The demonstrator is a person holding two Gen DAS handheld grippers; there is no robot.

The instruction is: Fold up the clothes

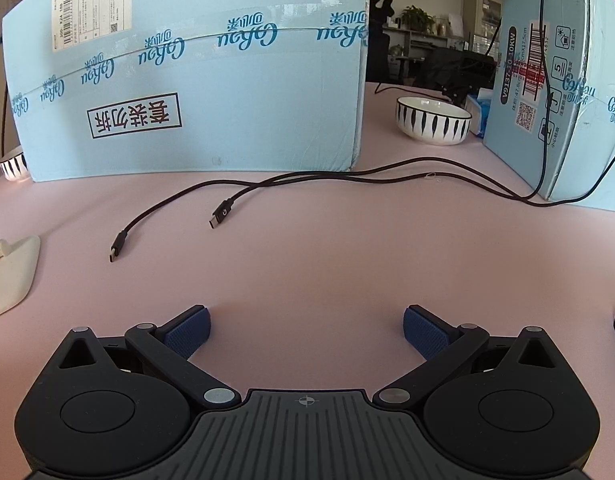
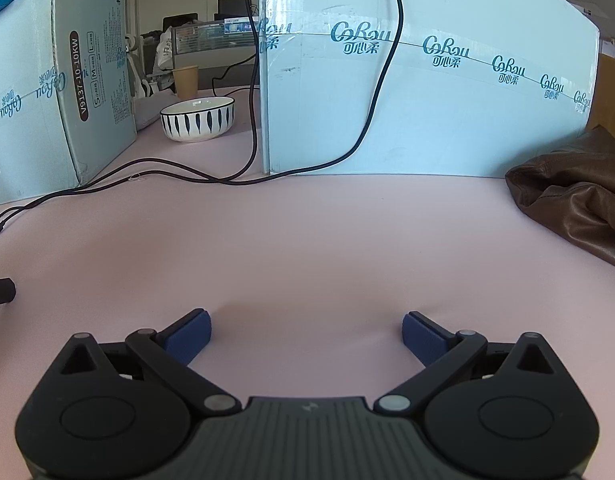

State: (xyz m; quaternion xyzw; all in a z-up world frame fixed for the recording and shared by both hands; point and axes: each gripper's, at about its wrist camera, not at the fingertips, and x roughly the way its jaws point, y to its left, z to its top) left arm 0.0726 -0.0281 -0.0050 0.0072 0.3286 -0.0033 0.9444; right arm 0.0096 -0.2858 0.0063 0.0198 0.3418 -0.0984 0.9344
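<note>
A brown leather-look garment (image 2: 575, 200) lies crumpled at the right edge of the pink table (image 2: 307, 240) in the right wrist view, well ahead and right of my right gripper (image 2: 306, 336). That gripper is open and empty, low over the table. My left gripper (image 1: 306, 330) is also open and empty over the pink table (image 1: 327, 248). No clothing shows in the left wrist view.
Two large light-blue cartons (image 1: 187, 80) (image 1: 555, 92) stand at the back. A striped bowl (image 1: 433, 120) sits between them; it also shows in the right wrist view (image 2: 197, 118). Two black USB cables (image 1: 227, 212) trail across the table. A white lamp base (image 1: 7, 276) is at left.
</note>
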